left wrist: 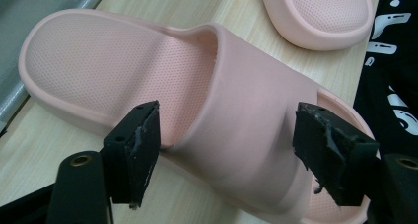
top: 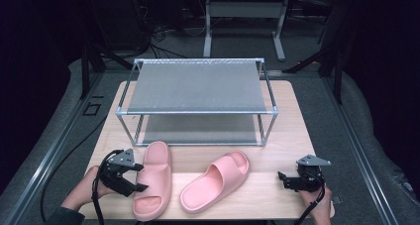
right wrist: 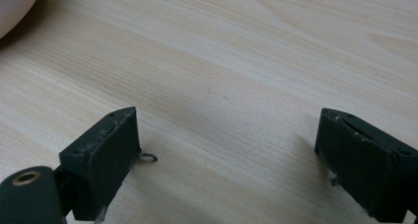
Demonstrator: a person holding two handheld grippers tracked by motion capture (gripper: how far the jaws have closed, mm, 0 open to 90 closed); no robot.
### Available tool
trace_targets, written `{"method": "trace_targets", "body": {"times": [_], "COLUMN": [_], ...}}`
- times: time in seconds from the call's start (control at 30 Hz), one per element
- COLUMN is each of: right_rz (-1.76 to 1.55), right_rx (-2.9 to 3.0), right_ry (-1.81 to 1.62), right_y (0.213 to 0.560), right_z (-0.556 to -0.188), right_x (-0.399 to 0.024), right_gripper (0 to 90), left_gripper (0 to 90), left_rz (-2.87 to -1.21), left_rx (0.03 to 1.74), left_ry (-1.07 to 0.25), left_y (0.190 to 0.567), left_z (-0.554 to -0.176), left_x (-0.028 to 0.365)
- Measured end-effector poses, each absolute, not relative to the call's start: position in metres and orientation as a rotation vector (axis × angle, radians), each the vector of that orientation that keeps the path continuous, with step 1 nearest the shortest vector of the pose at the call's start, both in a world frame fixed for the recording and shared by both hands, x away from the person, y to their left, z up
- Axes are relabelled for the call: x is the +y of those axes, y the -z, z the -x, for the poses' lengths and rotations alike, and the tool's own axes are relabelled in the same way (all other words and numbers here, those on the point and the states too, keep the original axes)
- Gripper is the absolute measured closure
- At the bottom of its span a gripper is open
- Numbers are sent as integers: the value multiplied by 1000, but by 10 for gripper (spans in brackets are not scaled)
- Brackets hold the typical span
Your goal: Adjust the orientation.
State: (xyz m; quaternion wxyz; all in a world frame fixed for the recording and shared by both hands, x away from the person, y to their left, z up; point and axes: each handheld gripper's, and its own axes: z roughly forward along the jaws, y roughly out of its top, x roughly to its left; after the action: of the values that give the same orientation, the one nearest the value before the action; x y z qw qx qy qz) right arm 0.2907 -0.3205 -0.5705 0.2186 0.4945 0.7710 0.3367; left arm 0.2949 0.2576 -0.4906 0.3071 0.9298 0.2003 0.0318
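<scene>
Two pink slide slippers lie on the wooden table (top: 282, 136). The left slipper (top: 154, 180) points away from me, and the right slipper (top: 216, 179) lies at a slant with its heel toward the front edge. My left gripper (top: 140, 178) sits at the left slipper's outer side. In the left gripper view its jaws straddle the slipper's strap (left wrist: 246, 135), and a small gap shows beside the left fingertip (left wrist: 135, 150), so the left gripper (left wrist: 226, 150) is open. My right gripper (top: 284, 181) rests low at the table's right. There the right gripper (right wrist: 226, 155) stands open over bare wood.
A metal two-tier rack (top: 198, 86) with grey mesh shelves stands at the back of the table. The right slipper's heel (left wrist: 320, 12) lies close beyond the left one. A black garment with white print (left wrist: 394, 61) hangs at the front table edge.
</scene>
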Motion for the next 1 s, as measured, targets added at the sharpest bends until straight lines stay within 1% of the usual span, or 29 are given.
{"method": "trace_targets", "body": {"times": [0.13, 0.33, 0.43, 0.47, 0.57, 0.8, 0.87, 0.93, 1.0], "right_rz": [-1372, -1373, -1370, -1373, -1371, -1376, -1376, -1376, -1376], "right_rx": [2148, 2147, 2131, 2147, 2130, 2130, 2129, 2130, 2130], "right_ry": [-926, -927, -935, -927, -935, -928, -929, -929, -929], "right_y": [570, 570, 571, 570, 571, 570, 570, 570, 570], "right_z": [-290, -290, -291, -290, -291, -290, -290, -290, -290], "right_x": [-321, -321, -321, -321, -321, -321, -321, -321, -321], "right_gripper": [99, 102, 103, 104, 105, 113, 113, 113, 114], "left_gripper": [302, 321, 352, 393, 442, 490, 491, 488, 479], "left_rz": [-2462, -2426, -2405, -2397, -2395, -2342, -2329, -2340, -2378], "left_rx": [551, 630, 685, 710, 739, 870, 900, 889, 813], "left_ry": [-85, -113, -128, -138, -152, -167, -191, -190, -190], "left_y": [490, 491, 490, 488, 487, 486, 486, 485, 484], "left_z": [-294, -287, -282, -279, -275, -269, -270, -270, -271], "left_x": [259, 264, 266, 266, 267, 268, 267, 267, 267]}}
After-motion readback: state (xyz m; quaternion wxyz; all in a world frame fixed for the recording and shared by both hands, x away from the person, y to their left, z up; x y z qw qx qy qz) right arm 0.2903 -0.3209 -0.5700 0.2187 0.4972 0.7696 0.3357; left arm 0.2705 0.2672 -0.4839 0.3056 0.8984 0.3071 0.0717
